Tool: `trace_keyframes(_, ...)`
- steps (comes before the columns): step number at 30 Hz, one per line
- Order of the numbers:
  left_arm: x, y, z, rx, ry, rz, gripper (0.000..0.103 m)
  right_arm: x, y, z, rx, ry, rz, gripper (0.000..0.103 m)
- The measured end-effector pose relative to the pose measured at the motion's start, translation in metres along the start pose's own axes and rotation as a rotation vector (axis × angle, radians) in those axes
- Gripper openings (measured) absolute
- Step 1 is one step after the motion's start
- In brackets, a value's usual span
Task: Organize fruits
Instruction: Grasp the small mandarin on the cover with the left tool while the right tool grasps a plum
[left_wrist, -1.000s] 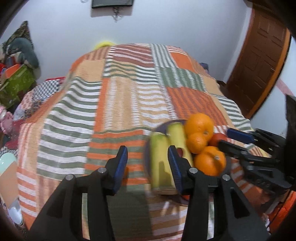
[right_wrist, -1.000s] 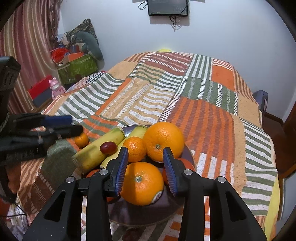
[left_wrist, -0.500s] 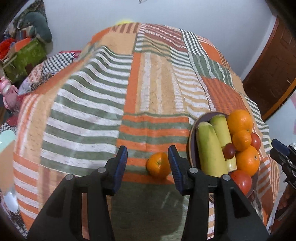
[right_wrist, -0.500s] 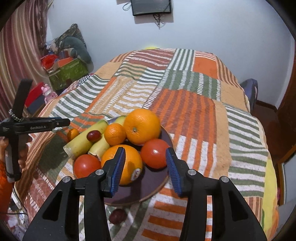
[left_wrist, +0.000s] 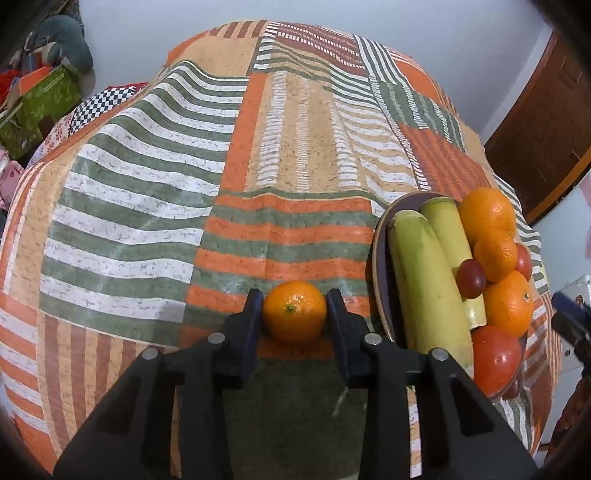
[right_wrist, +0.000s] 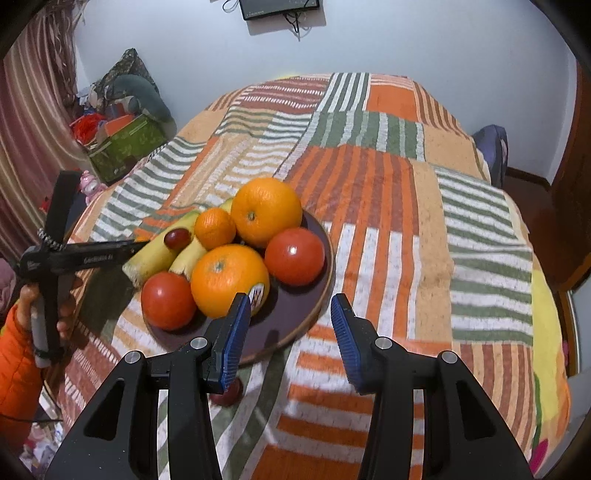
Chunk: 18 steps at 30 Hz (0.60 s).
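- The small orange (left_wrist: 294, 311) lies alone on the bed (left_wrist: 147, 206), on the striped patchwork cover near the front edge, just left of the plate (left_wrist: 377, 258) and off it.
- The left gripper (left_wrist: 294, 314) has its jaws on either side of this orange; they have just been closing, and both pads now appear to touch its flanks at the widest part, so it looks pinched.
- My judgement on handling: the orange is light, round and firm with a slightly yielding skin. A hold across its middle, as here, suits it best; higher or lower and it could roll out of the pads. The soft cover under it gives a little, so it may shift if pushed down.
- The plate sits near the front edge of the bed, to the right of the lone orange. It is crowded: two bananas (left_wrist: 424, 280) along its left side, a grape (left_wrist: 471, 277) resting on them, three oranges and two tomatoes (right_wrist: 294, 256).
- Free room on the plate is only at its front right, so the small orange would need setting down gently there, lest it roll off.
- The right gripper (right_wrist: 288, 325) hovers over the front rim of the plate, jaws spread with nothing between them.
- A dark red fruit (right_wrist: 229, 394) lies on the cover in front of the plate, half hidden by the right gripper's left jaw.
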<state>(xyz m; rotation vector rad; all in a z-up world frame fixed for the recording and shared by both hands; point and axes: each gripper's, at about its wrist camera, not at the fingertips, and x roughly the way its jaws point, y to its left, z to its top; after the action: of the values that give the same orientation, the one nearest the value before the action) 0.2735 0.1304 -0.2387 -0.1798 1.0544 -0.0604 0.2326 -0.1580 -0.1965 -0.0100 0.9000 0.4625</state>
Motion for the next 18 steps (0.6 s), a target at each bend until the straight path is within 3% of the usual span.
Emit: trace_keyframes(18, -0.099, -0.049, -0.043, 0.110, -0.124, -0.003, 0.035, -0.023, 0.021, -0.018, -0.032, -0.002, 0.014, 0.042)
